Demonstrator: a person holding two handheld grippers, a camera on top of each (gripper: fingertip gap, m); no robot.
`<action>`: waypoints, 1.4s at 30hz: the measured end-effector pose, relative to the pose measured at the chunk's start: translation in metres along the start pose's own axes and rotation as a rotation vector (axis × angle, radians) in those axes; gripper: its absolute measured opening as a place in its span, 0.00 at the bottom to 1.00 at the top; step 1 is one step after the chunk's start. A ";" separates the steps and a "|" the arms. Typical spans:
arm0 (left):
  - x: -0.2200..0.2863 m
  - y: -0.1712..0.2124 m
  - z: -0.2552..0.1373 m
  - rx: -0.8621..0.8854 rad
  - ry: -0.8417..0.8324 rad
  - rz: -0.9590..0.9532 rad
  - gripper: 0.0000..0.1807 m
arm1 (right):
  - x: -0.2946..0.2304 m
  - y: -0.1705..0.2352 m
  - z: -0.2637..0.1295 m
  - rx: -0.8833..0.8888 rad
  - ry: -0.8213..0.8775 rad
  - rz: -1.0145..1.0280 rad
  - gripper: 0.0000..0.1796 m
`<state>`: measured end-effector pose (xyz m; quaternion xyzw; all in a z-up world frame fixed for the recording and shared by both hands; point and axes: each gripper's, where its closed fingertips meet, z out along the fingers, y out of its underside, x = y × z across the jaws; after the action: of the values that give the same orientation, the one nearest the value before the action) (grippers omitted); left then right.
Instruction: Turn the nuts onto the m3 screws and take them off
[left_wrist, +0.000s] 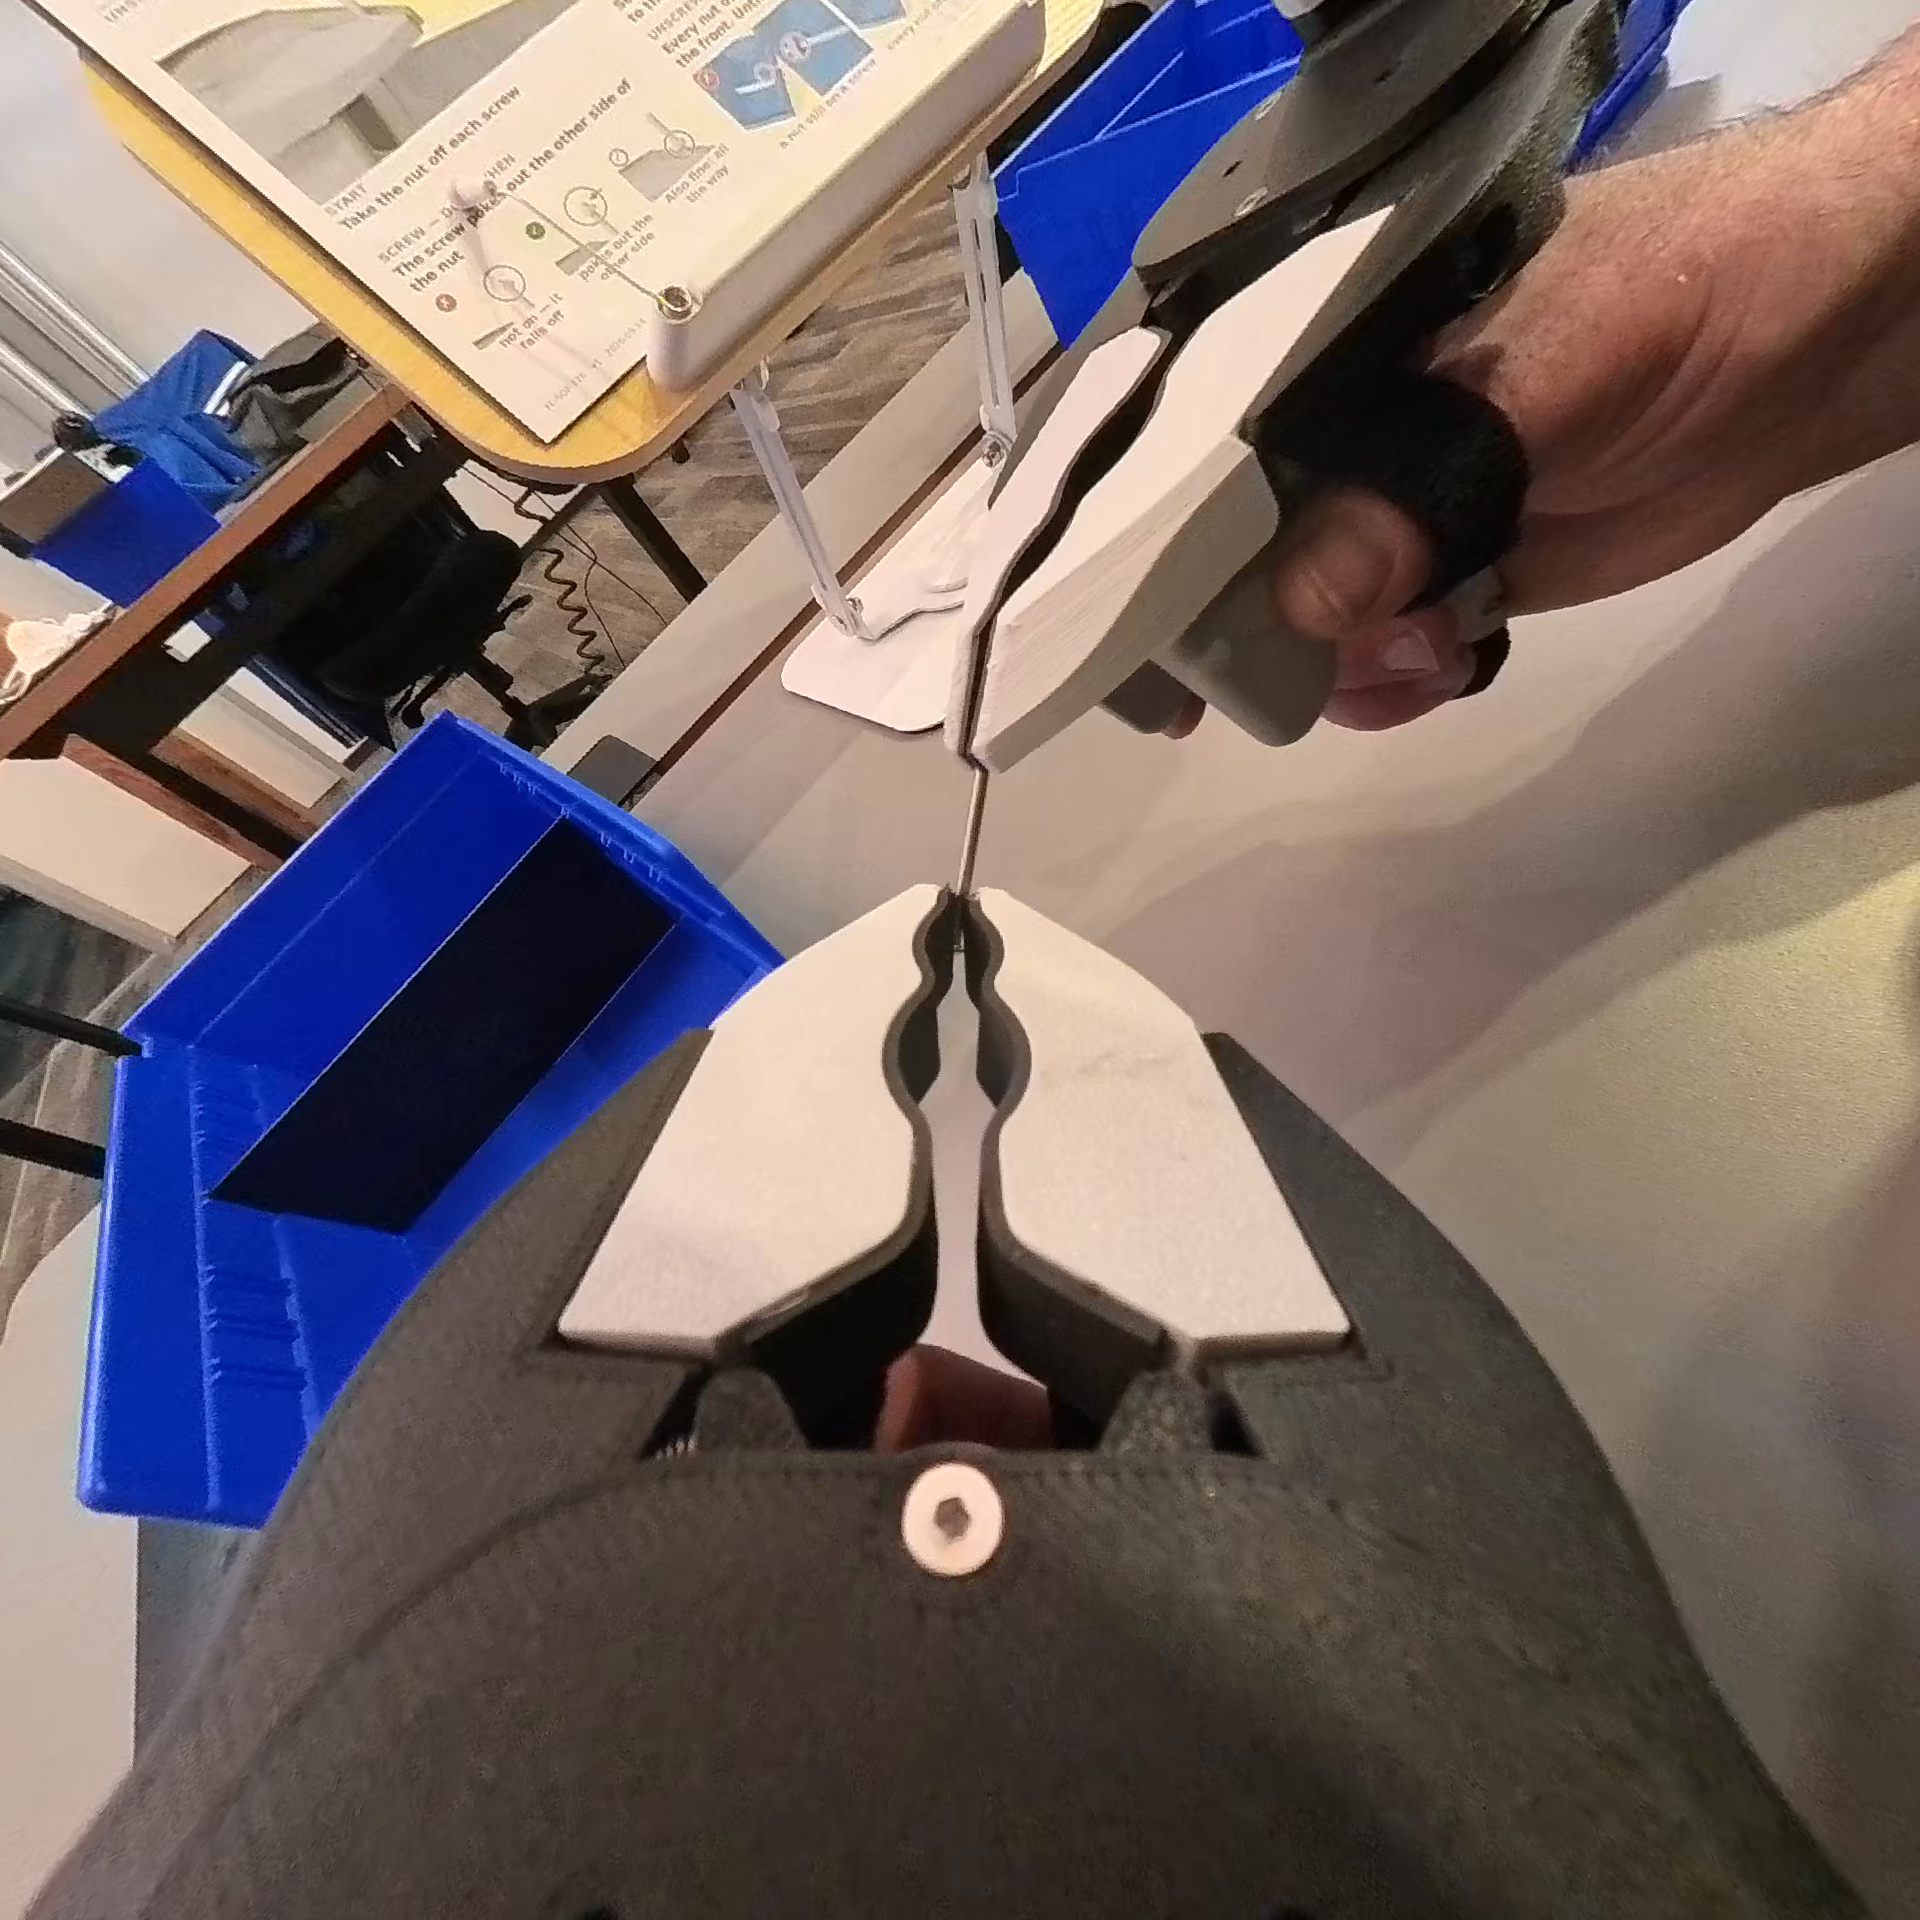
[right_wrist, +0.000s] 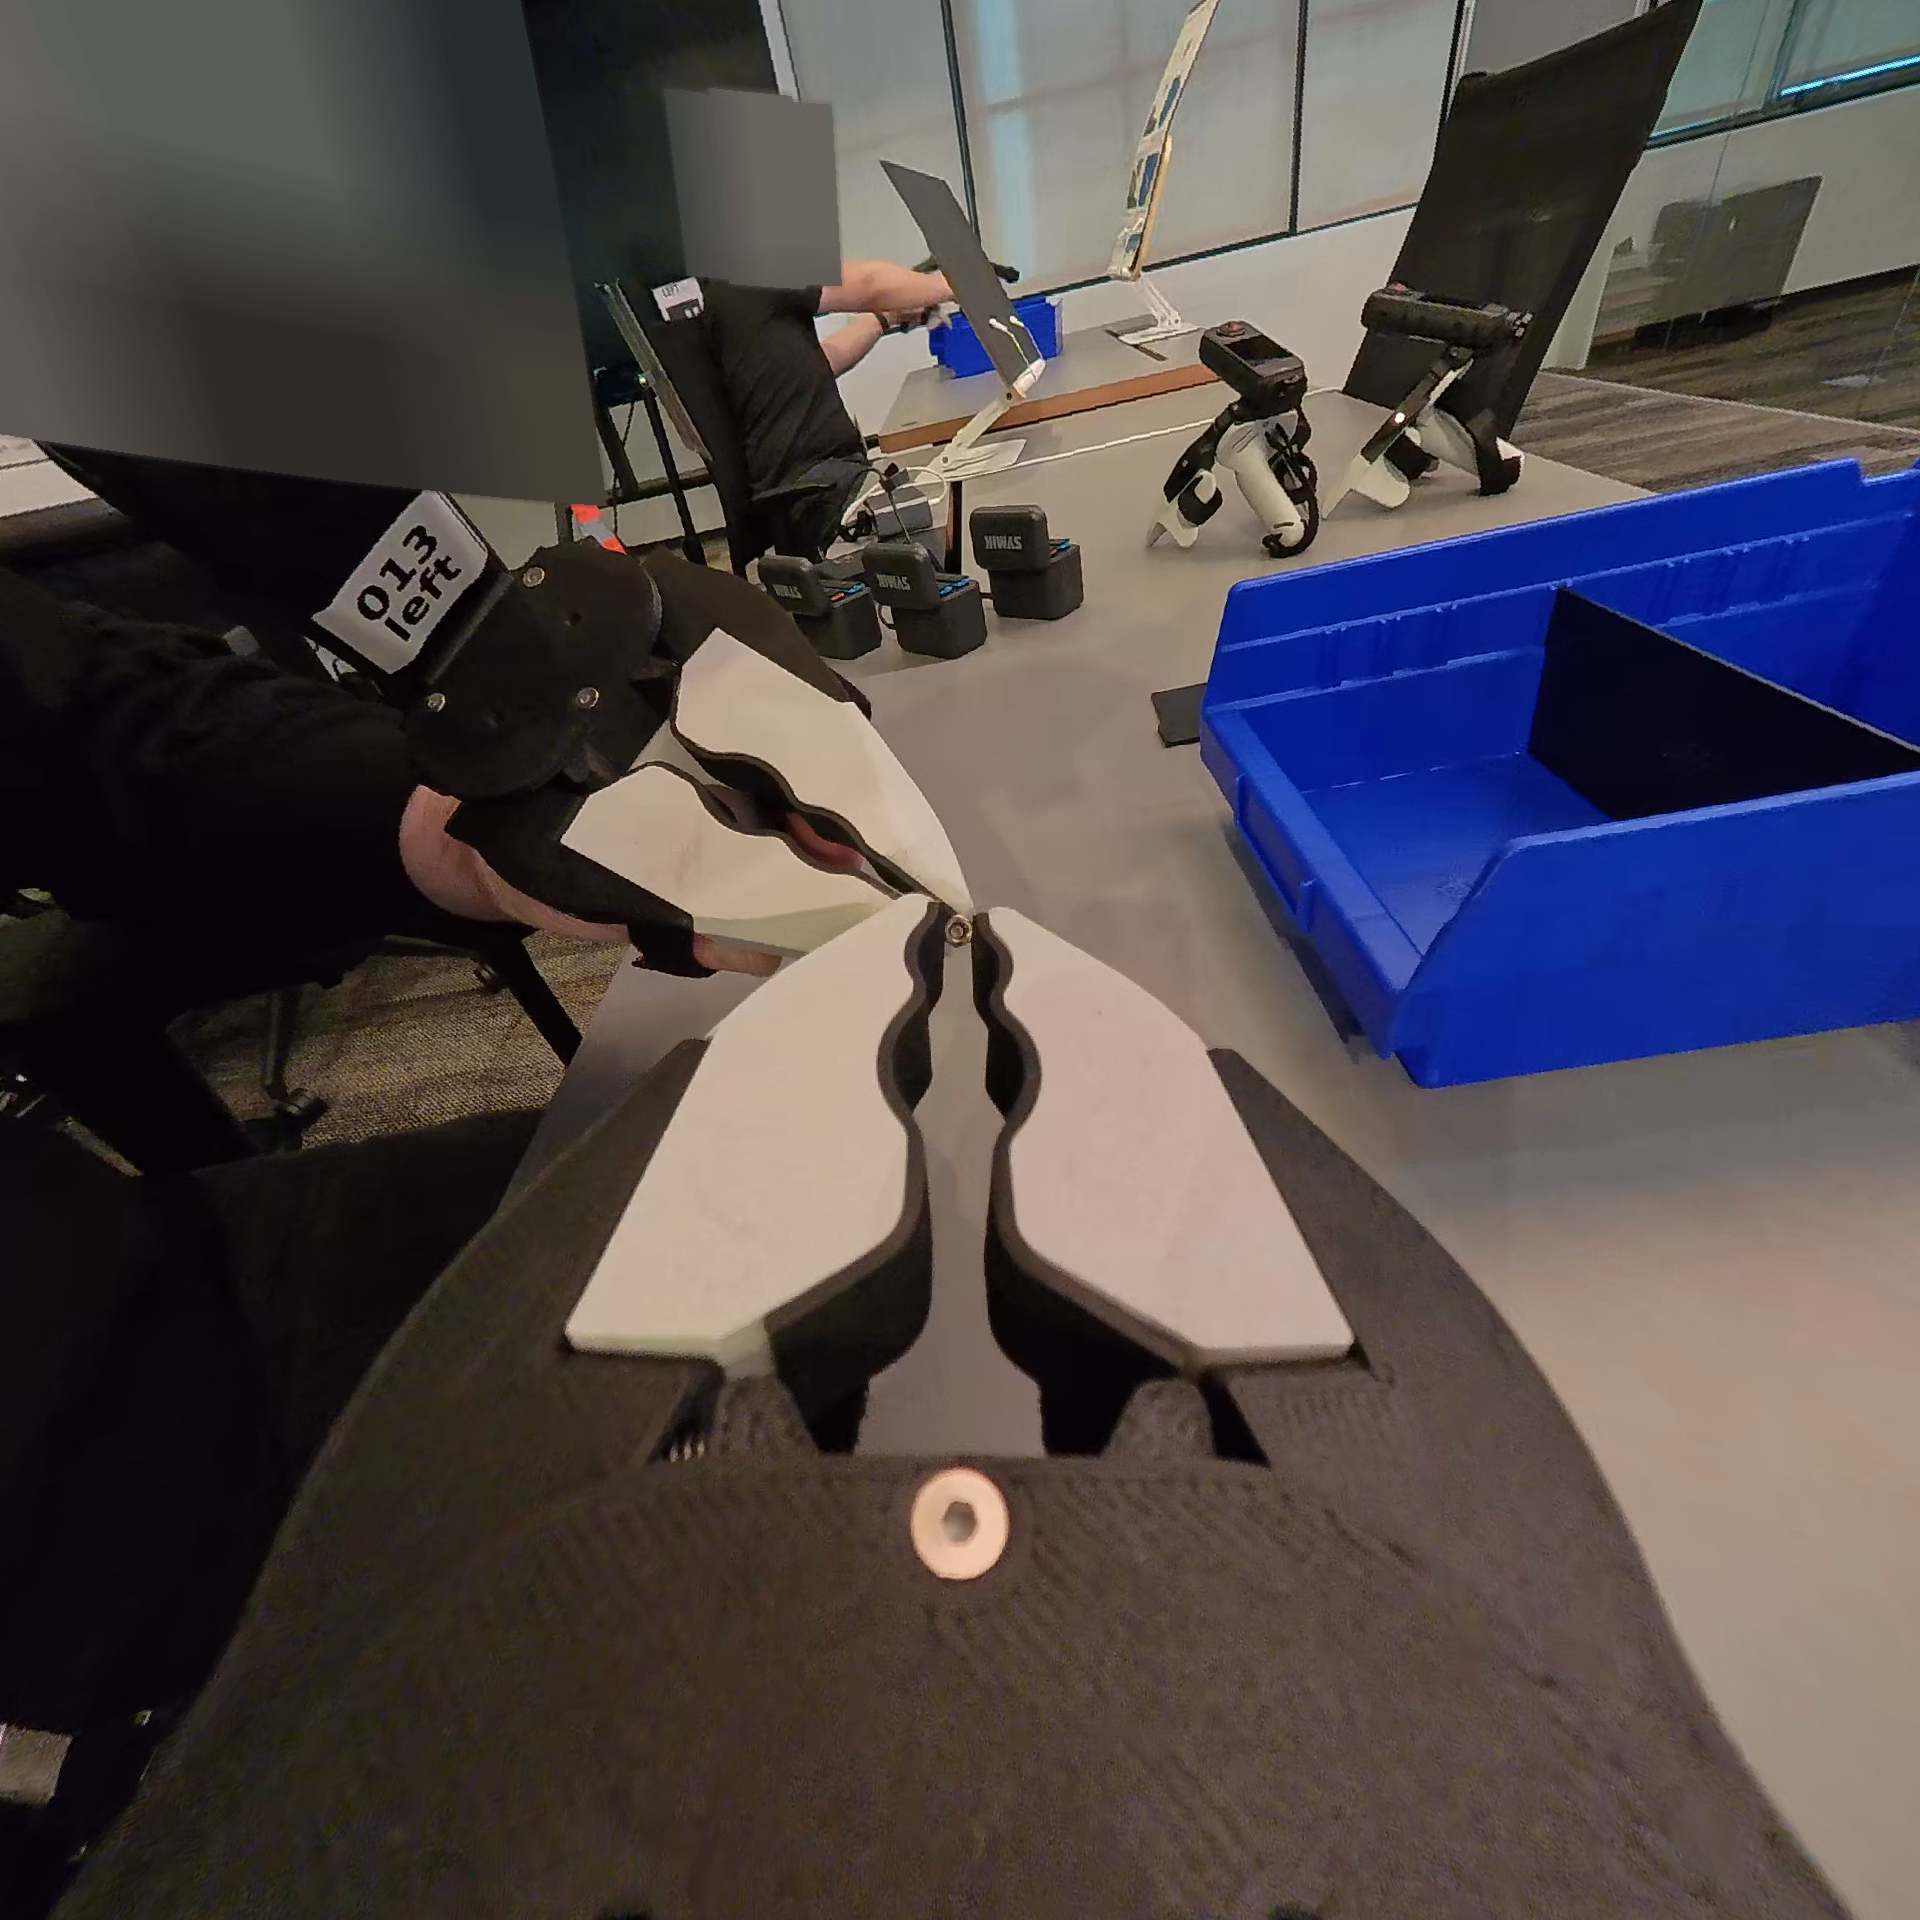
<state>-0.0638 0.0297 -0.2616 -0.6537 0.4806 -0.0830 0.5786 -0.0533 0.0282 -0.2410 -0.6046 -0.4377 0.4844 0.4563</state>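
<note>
On the grey table (right_wrist: 1351, 1299) stood a blue bin (right_wrist: 1621, 831), the biggest thing near the work, split by a dark divider (right_wrist: 1683, 717) into compartments; nothing showed in the parts that could be seen. It sat well apart from both grippers and did not block them. Behind it, in the left wrist view, an instruction board (left_wrist: 582, 177) leaned on a white stand (left_wrist: 883, 665), with a second blue bin (left_wrist: 1122, 197) farther back. In the right wrist view, a row of small black boxes (right_wrist: 914, 603), a camera mount (right_wrist: 1247, 436) and a dark tilted panel (right_wrist: 1538, 218) stood at the table's far end, and a seated person (right_wrist: 779, 395) worked at another table beyond.

Above the table's near edge, the two grippers met tip to tip. The left gripper (left_wrist: 958, 914) was clamped on one end of a thin screw (left_wrist: 975, 836), its tips pressed together around the shaft. The right gripper (right_wrist: 958, 927) was closed on the other end, where a small dark hex piece showed between the tips; whether that was the nut (right_wrist: 958, 928) or the screw head I could not tell. The screw ran straight between them, bare along its visible length. A bare hand (left_wrist: 1621, 447) held the right gripper's handle. Nothing stood between the tips and the cameras.
</note>
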 end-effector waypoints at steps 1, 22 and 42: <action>0.000 0.000 0.000 0.001 0.001 -0.002 0.00 | 0.000 0.000 0.000 -0.001 0.000 -0.002 0.03; 0.002 0.003 0.004 0.008 0.019 -0.027 0.00 | 0.002 0.004 -0.001 -0.009 0.002 -0.010 0.03; 0.016 0.020 0.023 -0.019 0.113 -0.121 0.01 | 0.014 0.025 -0.004 -0.087 0.014 0.021 0.03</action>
<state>-0.0509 0.0363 -0.2926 -0.6813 0.4729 -0.1499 0.5382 -0.0446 0.0360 -0.2677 -0.6317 -0.4488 0.4656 0.4274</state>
